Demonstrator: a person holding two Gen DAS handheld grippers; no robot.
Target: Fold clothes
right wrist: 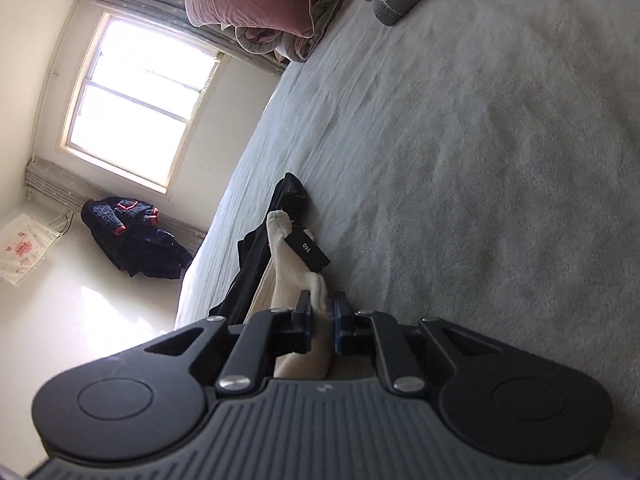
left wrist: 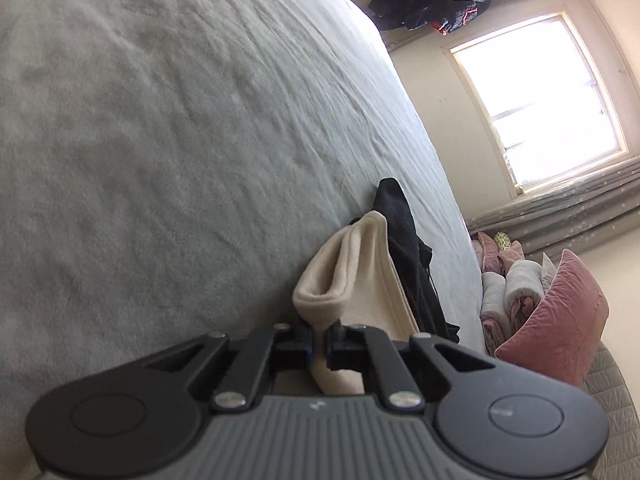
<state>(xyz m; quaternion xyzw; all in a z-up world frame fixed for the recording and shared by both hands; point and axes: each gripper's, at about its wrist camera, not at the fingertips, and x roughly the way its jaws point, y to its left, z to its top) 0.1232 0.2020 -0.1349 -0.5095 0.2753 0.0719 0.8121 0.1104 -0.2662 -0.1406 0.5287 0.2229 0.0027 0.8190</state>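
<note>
Cream garment (left wrist: 352, 280) hangs pinched in both the left gripper (left wrist: 320, 344) and right gripper (right wrist: 322, 320) over the bed's (left wrist: 160, 120) edge; mid-fold, I'd judge, needing spreading flat.

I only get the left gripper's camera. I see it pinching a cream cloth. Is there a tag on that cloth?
Observer: Yes. The right wrist view shows a black tag with white print, lying on the cream garment.
Operator: What's the other gripper doing?
Observer: The right gripper is shut on the cream garment too.
Operator: Anything else on the wall near the window?
Observer: A white plastic bag with red print hangs left of the dark jacket.
</note>
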